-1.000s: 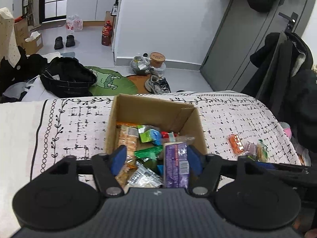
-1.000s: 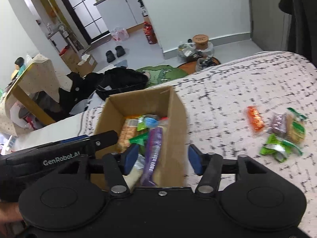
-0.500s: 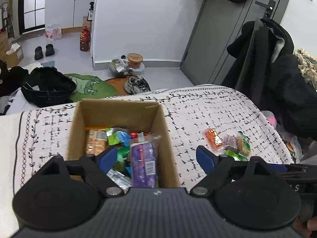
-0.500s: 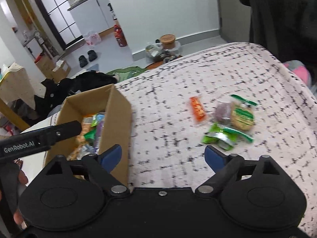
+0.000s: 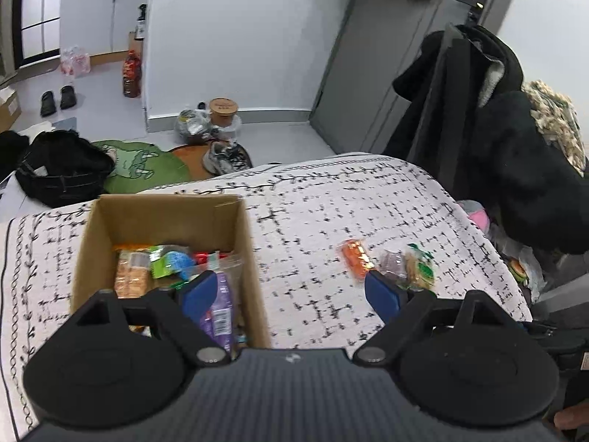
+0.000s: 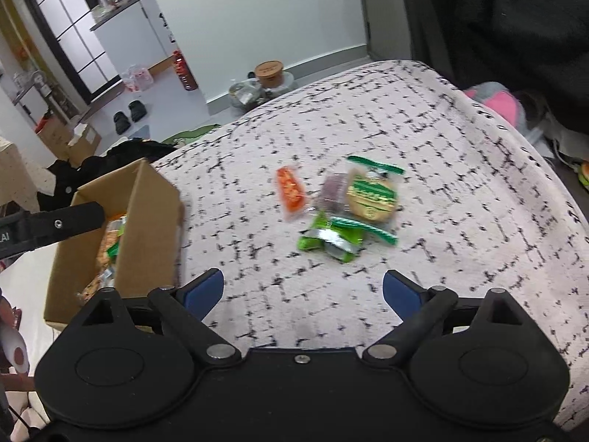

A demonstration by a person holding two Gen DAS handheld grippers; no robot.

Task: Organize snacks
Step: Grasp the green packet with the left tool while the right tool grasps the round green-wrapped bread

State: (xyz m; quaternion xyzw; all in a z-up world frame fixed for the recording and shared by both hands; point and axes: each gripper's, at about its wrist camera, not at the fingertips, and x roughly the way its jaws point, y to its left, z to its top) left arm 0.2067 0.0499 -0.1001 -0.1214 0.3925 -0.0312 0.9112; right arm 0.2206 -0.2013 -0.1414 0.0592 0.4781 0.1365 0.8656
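The cardboard box point(image 6: 121, 228) at nine o'clock already holds snacks, while the loose packets point(image 6: 342, 206) huddle touching at twelve – with the right gripper point(image 6: 302, 293) and the left gripper point(image 5: 291, 291) both wide and empty, a careless pinch risks snagging two wrappers.

Both grippers now stand away from where they were a second ago. The left gripper point(image 5: 291, 291), then closed in around the purple packet point(image 5: 221, 302) above the cardboard box point(image 5: 254, 258), has its jaws spread wide and sits further right, its right finger over the patterned cloth point(image 5: 313, 258); the purple packet lies in the box among the other wrappers. The right gripper point(image 6: 302, 293), which hung over the box's near corner, has swung right and opened wider. It now faces the loose snacks: the orange packet point(image 6: 291, 191), the round biscuit pack point(image 6: 371, 199) and the green packet point(image 6: 331, 237), which lie ahead of its fingers.
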